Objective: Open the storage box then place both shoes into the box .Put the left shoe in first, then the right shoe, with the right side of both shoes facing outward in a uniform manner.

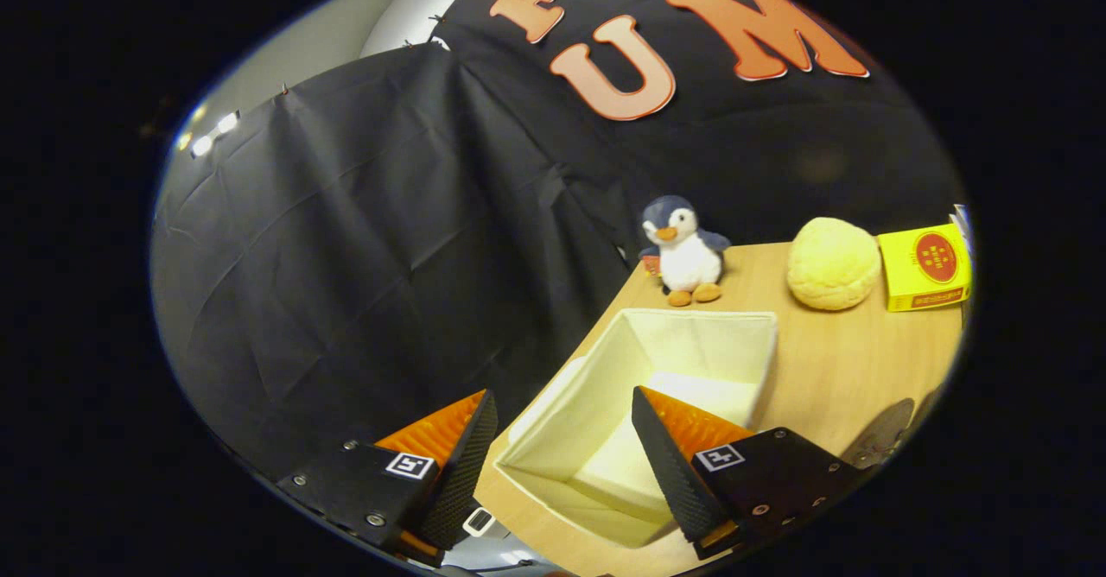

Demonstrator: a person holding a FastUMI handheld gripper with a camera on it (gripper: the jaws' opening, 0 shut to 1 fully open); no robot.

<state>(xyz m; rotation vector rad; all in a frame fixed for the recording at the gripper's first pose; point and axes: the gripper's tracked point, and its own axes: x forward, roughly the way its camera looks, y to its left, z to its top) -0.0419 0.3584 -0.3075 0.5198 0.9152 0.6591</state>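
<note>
We see the gripper (562, 426) with fingers spread wide, grasping nothing. The open storage box (691, 335) sits on the tabletop (829, 370) at lower centre, directly ahead, its near wall between the fingers.

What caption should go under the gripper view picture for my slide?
Open gripper above an open, empty storage box on a wooden table, toy penguin beyond.
</note>
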